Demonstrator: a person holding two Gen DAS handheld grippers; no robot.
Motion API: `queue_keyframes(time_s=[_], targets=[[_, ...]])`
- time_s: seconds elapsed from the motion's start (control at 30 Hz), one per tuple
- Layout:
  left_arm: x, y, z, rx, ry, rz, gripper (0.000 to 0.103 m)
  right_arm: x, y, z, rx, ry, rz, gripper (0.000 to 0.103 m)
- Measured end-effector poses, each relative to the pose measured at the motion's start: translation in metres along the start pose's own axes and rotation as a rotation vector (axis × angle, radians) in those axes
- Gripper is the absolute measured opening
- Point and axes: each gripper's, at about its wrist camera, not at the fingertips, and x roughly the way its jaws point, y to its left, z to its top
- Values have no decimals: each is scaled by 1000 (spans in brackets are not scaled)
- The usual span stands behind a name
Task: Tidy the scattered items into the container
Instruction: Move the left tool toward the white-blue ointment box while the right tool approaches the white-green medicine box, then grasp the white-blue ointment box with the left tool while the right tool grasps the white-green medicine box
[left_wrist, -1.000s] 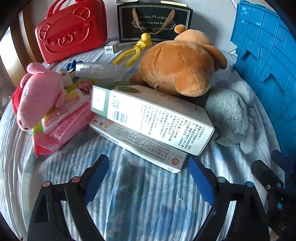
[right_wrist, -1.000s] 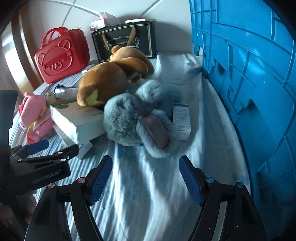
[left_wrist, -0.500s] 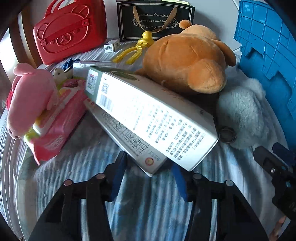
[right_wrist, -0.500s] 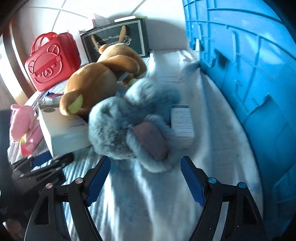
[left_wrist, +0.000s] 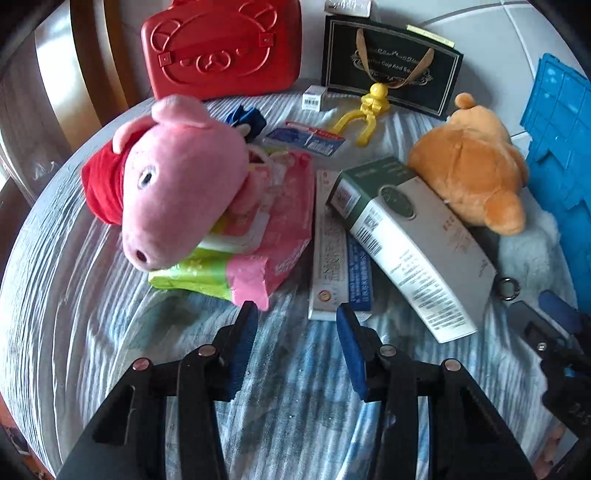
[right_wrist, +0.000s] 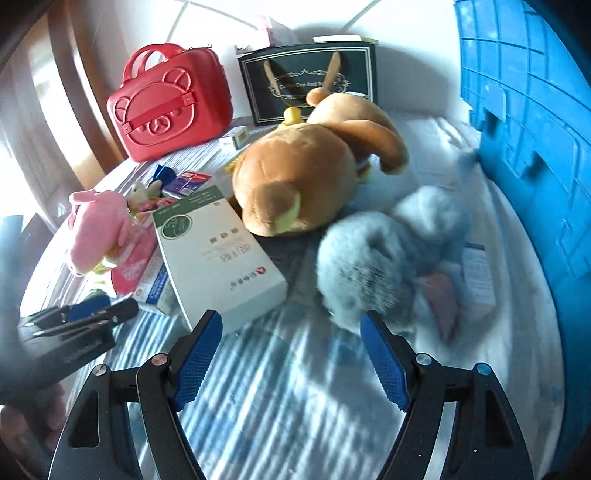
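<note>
A blue crate (right_wrist: 535, 122) stands at the right, also seen in the left wrist view (left_wrist: 565, 155). My left gripper (left_wrist: 295, 321) is open and empty, just short of a flat white carton (left_wrist: 328, 251) that lies under a larger green-and-white box (left_wrist: 410, 240). A pink pig plush (left_wrist: 177, 181) lies on pink wipe packs (left_wrist: 273, 236) to its left. My right gripper (right_wrist: 291, 332) is open and empty, with the box (right_wrist: 218, 258) at its left finger and a grey fluffy plush (right_wrist: 373, 258) at its right. A brown bear plush (right_wrist: 310, 177) lies behind.
A red bear case (left_wrist: 221, 48) and a black gift bag (left_wrist: 391, 66) stand at the back wall. A yellow clip toy (left_wrist: 365, 114), a small white box (left_wrist: 314, 98) and a blue packet (left_wrist: 306, 138) lie behind. Another small box (right_wrist: 476, 273) lies beside the crate.
My left gripper has drawn back and swung left, its jaws a little wider, with the pig now central. My right gripper has shifted left, bringing the green-and-white box to its left finger.
</note>
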Motion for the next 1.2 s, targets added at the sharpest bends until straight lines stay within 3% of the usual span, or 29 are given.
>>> queue_keyframes(time_s=[0.17,0.27,0.3,0.33,0.47,0.8,1.0,1.1,1.2], targets=[[3,-8,13,30,-15,14,44,8,10,10,-40,33,61,71],[13,-7,17,56,6,-6,46,15,21,15,-86,38,94,76],[15,-8,18,70,6,-15,50,18,24,17,-98,41,95,81],[16,-10,18,79,8,-30,60,23,26,19,-109,48,99,83],[24,-11,23,90,16,-29,66,39,25,27,-130,78,109,86],[34,0,30,66,28,-22,67,64,30,38,-169,123,192,96],[32,-12,25,76,31,-21,68,53,3,33,-63,123,63,93],[37,-22,22,94,37,11,70,43,-10,29,-49,117,39,84],[49,-26,20,118,29,54,79,28,-11,24,-54,82,64,84]])
